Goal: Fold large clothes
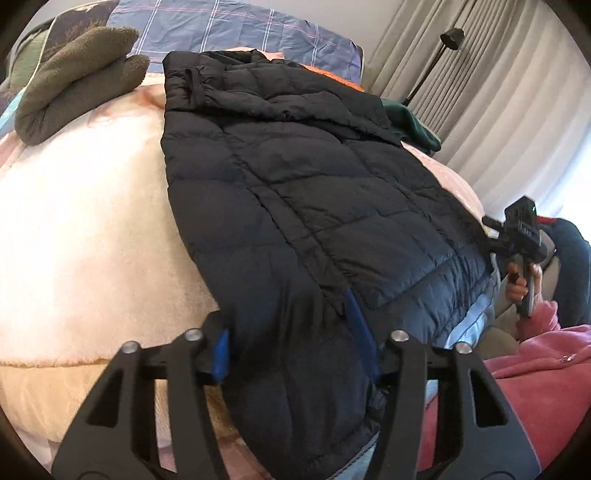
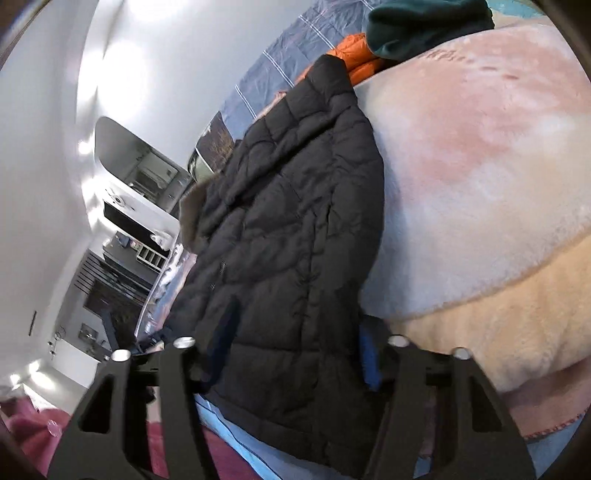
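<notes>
Left wrist view: black jacket (image 1: 314, 206) spread flat over cream blanket (image 1: 85, 221), filling centre frame.

Left gripper (image 1: 295, 347) at bottom centre, jaws spread wide, blue pads (image 1: 220, 352) either side of jacket hem; hem between them, not pinched. Right gripper (image 1: 517, 236) seen at right edge, level with jacket's far side, gripped by hand (image 1: 522, 284) in pink sleeve; jaw gap hard to read from here. Olive fleece (image 1: 74, 85) upper left, green cloth (image 1: 413, 125) upper right, lamp (image 1: 439, 55) against curtain. Right wrist view: right gripper (image 2: 295, 354) at bottom, also wide open, jacket (image 2: 288, 236) lying between fingers, seemingly just resting against right pad (image 2: 369, 360). Orange garment (image 2: 354, 59) and green cloth (image 2: 424, 29) at top of frame, beyond collar; blanket (image 2: 498, 184) on right.
</notes>
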Tool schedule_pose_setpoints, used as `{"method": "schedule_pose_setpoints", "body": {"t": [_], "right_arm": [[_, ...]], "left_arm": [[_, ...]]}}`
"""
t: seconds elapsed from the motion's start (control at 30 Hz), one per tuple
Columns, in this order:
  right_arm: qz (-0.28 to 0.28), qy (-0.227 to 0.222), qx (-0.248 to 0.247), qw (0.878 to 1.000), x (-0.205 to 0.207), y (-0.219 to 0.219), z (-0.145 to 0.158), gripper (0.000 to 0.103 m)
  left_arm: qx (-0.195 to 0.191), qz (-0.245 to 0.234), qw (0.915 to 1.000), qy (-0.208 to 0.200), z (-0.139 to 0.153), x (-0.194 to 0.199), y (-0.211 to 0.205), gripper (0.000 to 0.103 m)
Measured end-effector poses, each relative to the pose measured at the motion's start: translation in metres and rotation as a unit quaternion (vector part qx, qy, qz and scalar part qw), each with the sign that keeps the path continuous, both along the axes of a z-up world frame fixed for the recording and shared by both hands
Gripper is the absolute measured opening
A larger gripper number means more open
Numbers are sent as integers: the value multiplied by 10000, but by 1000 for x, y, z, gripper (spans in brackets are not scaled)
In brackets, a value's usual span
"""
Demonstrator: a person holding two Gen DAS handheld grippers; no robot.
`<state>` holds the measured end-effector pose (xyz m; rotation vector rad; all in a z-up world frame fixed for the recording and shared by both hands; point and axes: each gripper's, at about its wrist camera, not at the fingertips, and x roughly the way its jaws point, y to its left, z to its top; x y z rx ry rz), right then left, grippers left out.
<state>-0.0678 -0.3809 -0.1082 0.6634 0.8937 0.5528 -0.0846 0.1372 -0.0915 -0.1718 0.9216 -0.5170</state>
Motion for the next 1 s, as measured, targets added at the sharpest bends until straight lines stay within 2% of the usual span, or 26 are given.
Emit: {"method": "schedule_pose_setpoints", "body": {"t": [0.07, 0.13, 0.23, 0.27, 0.3, 0.33, 0.37, 0.4, 0.47, 0.6, 0.7, 0.83, 0.9, 1.0], "right_arm": [[44, 97, -330, 9994, -2, 3, 0, 48], [99, 222, -515, 9984, -9, 2, -4, 48], [91, 161, -370, 9991, -19, -1, -7, 50], [91, 135, -317, 9994, -19, 0, -8, 51], [72, 97, -248, 9996, -18, 3, -7, 47], [59, 31, -159, 9999, -17, 5, -5, 28], [38, -73, -84, 9999, -15, 6, 1, 13], [-59, -285, 8, 9996, -15, 7, 13, 8], [-316, -819, 229, 9959, -19, 3, 44, 6], [-521, -1521, 611, 9851, -27, -7, 95, 4], [-565, -2039, 733, 9746, -47, -13, 131, 4], [-674, -2589, 466, 9624, -79, -11, 165, 4], [-765, -2776, 385, 9569, -86, -12, 173, 5], [-919, -2849, 281, 9537, -78, -14, 173, 5]], "left_arm": [[230, 168, 9995, 129, -10, 2, 4, 53], [5, 220, 9996, 147, -11, -3, 11, 53], [-24, 262, 9996, 120, -11, -8, 13, 55], [-13, 286, 9995, 115, -11, -8, 12, 53], [-52, 306, 9994, 124, -11, -7, 10, 51], [-120, 353, 9992, 119, -8, -5, 10, 29], [-237, 426, 9988, 88, -3, -2, 10, 12], [-349, 548, 9979, -3, 6, -2, 11, 11], [-581, 632, 9953, -442, 36, -5, 13, 9], [-612, 558, 9860, -1444, 103, -20, 13, 7], [-607, 643, 9761, -1984, 140, -39, 17, 7], [-326, 902, 9649, -2443, 167, -68, 21, 8], [-319, 1036, 9591, -2614, 173, -78, 23, 9], [-297, 1101, 9561, -2699, 175, -77, 23, 9]]}}
